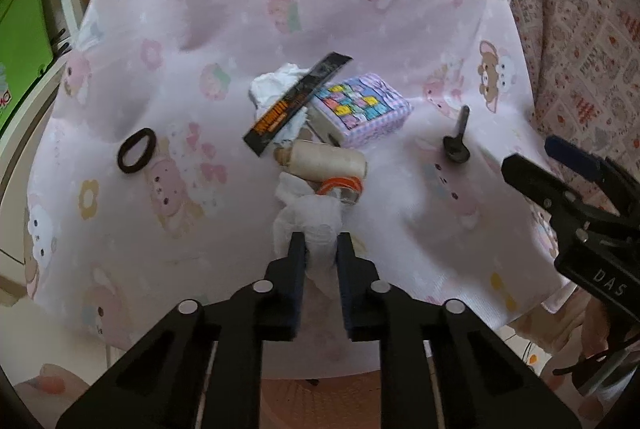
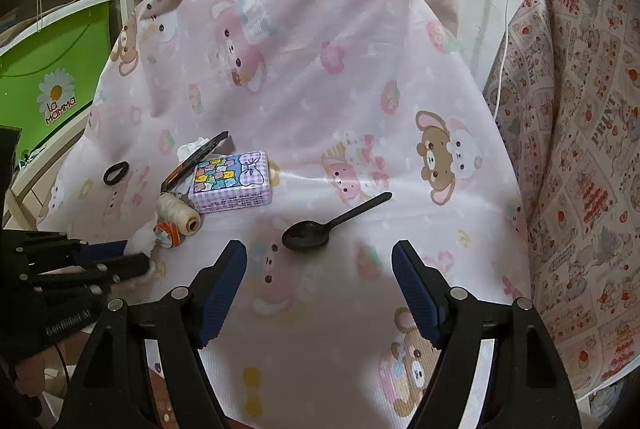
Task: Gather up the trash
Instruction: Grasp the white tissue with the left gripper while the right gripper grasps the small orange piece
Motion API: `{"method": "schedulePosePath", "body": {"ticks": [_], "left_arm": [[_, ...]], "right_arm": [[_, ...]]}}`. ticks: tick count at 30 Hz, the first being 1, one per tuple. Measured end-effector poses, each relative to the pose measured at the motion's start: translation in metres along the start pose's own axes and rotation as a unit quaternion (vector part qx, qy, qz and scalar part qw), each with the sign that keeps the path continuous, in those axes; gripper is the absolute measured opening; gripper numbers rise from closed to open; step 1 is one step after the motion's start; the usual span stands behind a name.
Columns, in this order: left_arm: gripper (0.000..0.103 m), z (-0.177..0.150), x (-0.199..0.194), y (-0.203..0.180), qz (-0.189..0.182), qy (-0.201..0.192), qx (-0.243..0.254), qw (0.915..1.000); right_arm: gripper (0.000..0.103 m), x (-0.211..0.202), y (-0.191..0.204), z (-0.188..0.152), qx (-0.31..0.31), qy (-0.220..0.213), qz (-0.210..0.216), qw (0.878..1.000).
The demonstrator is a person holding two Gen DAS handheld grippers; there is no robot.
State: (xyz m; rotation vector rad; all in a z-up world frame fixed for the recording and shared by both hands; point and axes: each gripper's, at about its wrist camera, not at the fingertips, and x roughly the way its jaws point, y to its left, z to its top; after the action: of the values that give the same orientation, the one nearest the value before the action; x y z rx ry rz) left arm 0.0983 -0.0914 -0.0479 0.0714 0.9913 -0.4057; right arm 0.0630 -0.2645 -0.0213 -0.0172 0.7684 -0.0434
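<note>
My left gripper is shut on a crumpled white tissue at the near side of the pile; it also shows in the right wrist view. Behind it lie a cream thread spool, an orange tape roll, a second white tissue under a black wrapper strip, and a checked purple box. A black plastic spoon lies just ahead of my right gripper, which is open and empty.
A black hair tie lies left of the pile. All rests on a pink cartoon-print cloth. A patterned cushion stands on the right, a green bin on the left.
</note>
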Motion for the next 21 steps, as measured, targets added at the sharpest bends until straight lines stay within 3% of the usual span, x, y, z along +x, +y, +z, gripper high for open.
{"method": "schedulePosePath", "body": {"ticks": [8,19,21], "left_arm": [[0.013,0.009,-0.032,0.012,0.032,-0.061,0.002,0.9976],[0.013,0.021,-0.059,0.043,0.095,-0.116,-0.034,0.9881],[0.013,0.020,-0.062,0.048,0.096,-0.117,-0.040,0.9877]], "right_arm": [[0.077,-0.002,0.014,-0.003,-0.001,-0.007,0.015,1.000],[0.077,0.015,0.066,-0.006,0.001,0.019,0.114,0.993],[0.071,0.022,0.072,-0.003,0.010,0.023,0.123,0.992]]}}
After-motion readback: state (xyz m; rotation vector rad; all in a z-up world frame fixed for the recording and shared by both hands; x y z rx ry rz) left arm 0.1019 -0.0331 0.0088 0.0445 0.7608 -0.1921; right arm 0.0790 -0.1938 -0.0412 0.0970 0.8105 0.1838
